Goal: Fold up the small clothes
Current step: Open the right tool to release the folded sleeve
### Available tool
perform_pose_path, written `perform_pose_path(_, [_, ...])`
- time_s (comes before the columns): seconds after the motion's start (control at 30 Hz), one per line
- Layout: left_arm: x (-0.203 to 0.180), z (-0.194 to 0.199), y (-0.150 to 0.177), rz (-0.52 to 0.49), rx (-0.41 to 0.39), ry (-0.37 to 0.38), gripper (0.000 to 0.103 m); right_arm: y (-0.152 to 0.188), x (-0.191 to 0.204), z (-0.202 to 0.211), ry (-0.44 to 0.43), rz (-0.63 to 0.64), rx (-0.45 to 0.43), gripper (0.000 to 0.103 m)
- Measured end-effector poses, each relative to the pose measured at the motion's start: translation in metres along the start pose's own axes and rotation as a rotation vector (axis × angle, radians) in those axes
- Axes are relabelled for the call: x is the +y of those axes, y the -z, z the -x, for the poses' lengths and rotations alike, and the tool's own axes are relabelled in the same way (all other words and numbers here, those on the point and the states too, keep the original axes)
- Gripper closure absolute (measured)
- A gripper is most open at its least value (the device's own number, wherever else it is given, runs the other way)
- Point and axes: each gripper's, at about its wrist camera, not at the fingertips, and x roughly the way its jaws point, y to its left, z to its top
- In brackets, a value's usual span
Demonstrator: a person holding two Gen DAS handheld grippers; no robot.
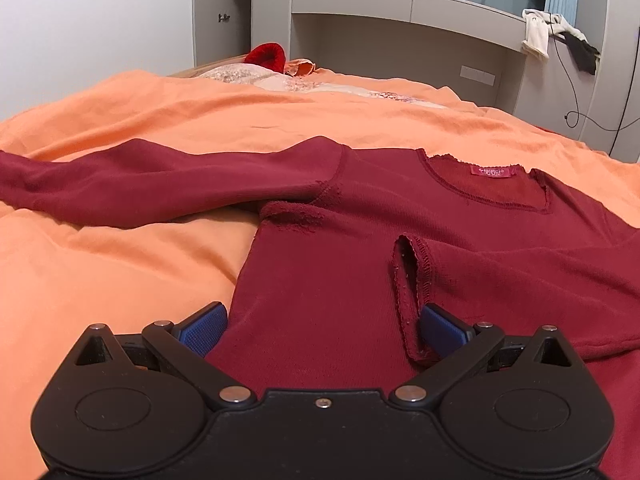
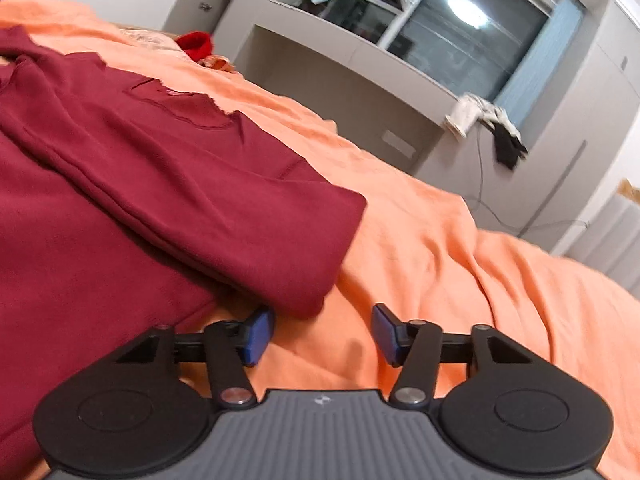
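Observation:
A dark red long-sleeved shirt (image 1: pixel 340 248) lies flat on the orange bedsheet (image 1: pixel 100 264), its neckline and pink label (image 1: pixel 492 171) at the far side. One sleeve (image 1: pixel 140 184) stretches out to the left. The other sleeve is folded across the body, and its cuff (image 1: pixel 412 280) ends by my left gripper's right pad (image 1: pixel 440 330). My left gripper (image 1: pixel 322 328) is open wide over the shirt's lower body. My right gripper (image 2: pixel 323 334) is open over bare sheet, just in front of the shirt's folded edge (image 2: pixel 304 272); the shirt (image 2: pixel 120 184) fills the left of that view.
A bright red knitted item (image 1: pixel 266 55) and a patterned pillow (image 1: pixel 256 76) lie at the bed's far end. Behind stands a grey shelf unit (image 1: pixel 400 8) under a window, with pale and dark clothes (image 1: pixel 536 32) draped on it and a cable (image 1: pixel 572 92) hanging down.

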Motion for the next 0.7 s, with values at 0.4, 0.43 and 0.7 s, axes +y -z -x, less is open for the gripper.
perform_pose_path(0.4, [-0.004, 0.004, 0.003, -0.051, -0.008, 0.017, 0.001, -0.010, -0.047, -0.017, -0.146, -0.337, 0.067, 0.097])
perform_pose_path(0.43, [-0.005, 0.004, 0.004, -0.064, -0.011, 0.016, 0.001, -0.009, -0.047, -0.019, -0.151, -0.341, 0.072, 0.097])
perform_pose_path(0.7, [0.008, 0.014, 0.000, -0.021, -0.054, 0.090, 0.001, -0.011, -0.051, -0.005, -0.153, -0.370, 0.059, 0.046])
